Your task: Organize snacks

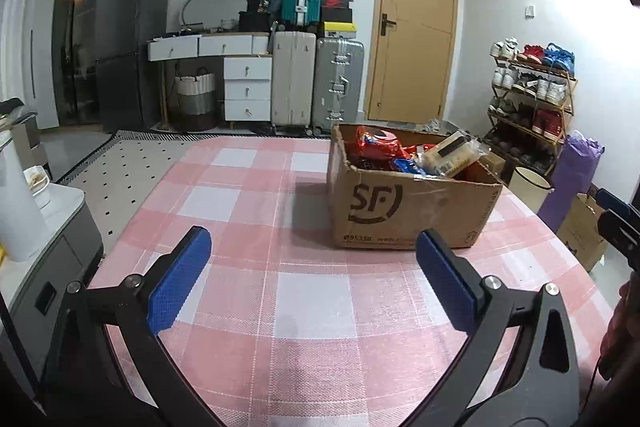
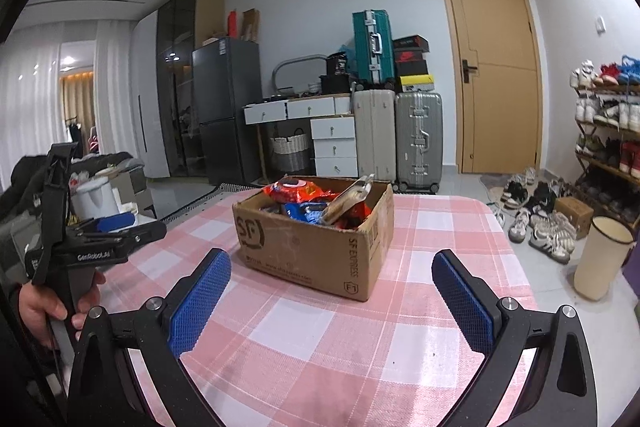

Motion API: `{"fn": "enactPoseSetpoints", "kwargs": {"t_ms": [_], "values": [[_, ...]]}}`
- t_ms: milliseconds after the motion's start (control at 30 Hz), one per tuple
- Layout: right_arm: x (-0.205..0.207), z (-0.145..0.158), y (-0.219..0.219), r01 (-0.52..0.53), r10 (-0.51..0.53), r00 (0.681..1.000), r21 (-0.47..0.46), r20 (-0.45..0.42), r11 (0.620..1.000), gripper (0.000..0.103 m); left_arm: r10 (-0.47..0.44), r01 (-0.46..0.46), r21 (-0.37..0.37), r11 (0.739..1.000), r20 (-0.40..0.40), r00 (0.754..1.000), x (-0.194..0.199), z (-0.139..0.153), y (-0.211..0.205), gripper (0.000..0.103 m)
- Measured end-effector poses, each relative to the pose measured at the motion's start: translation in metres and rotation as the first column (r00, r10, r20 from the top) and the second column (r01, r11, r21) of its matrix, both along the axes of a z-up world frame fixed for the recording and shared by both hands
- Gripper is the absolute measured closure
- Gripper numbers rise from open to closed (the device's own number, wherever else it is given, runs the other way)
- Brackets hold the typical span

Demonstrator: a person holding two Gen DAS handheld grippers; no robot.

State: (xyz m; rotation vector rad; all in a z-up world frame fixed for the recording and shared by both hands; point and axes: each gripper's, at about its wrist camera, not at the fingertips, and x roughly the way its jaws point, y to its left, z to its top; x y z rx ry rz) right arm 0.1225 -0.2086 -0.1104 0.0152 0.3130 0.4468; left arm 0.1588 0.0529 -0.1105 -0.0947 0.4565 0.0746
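In the left wrist view, the left gripper point(image 1: 314, 281) hangs over the pink-checked counter point(image 1: 248, 195) with its blue fingers point(image 1: 180, 281) spread wide and nothing between them. The cardboard box point(image 1: 404, 203) stands ahead and to the right, open at the top, with the snacks point(image 1: 400, 155) heaped inside: red and blue packets and a pale wrapped pack leaning against the far right wall. No packet lies on the cloth in this view. In the right wrist view, the right gripper point(image 2: 332, 297) also has its fingers point(image 2: 200, 301) wide apart and empty, and the box point(image 2: 312, 247) sits just ahead of it near the middle of the counter point(image 2: 440, 219), the snacks point(image 2: 316, 205) piled unevenly above the rim. The left gripper point(image 2: 116, 231) shows at the left edge, held in a hand point(image 2: 44, 301), away from the box. With all snacks in the box and both grippers free, this fits either a sorting about to draw packets out or a gathering that has ended with everything boxed; the pictures do not settle which, so I name no next move.
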Motion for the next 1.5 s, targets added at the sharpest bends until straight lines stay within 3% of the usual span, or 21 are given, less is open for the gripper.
{"fn": "enactPoseSetpoints", "kwargs": {"t_ms": [300, 833, 1500], "values": [[0.004, -0.032, -0.001, 0.003, -0.003, 1.0, -0.002, -0.001, 1.0, 0.001, 0.039, -0.043, 0.093, 0.995, 0.045, 0.998, 0.004, -0.027, -0.009, 0.001], [0.004, -0.034, -0.02, 0.015, -0.015, 1.0, 0.085, 0.003, 0.996, 0.001, 0.05, -0.061, 0.099, 0.993, 0.113, 0.992, -0.009, -0.025, -0.011, 0.001], [0.0, -0.034, -0.025, 0.021, -0.022, 1.0, 0.104, 0.007, 0.994, 0.001, 0.061, -0.071, 0.093, 0.993, 0.105, 0.993, -0.01, -0.027, -0.009, 0.001]]}}
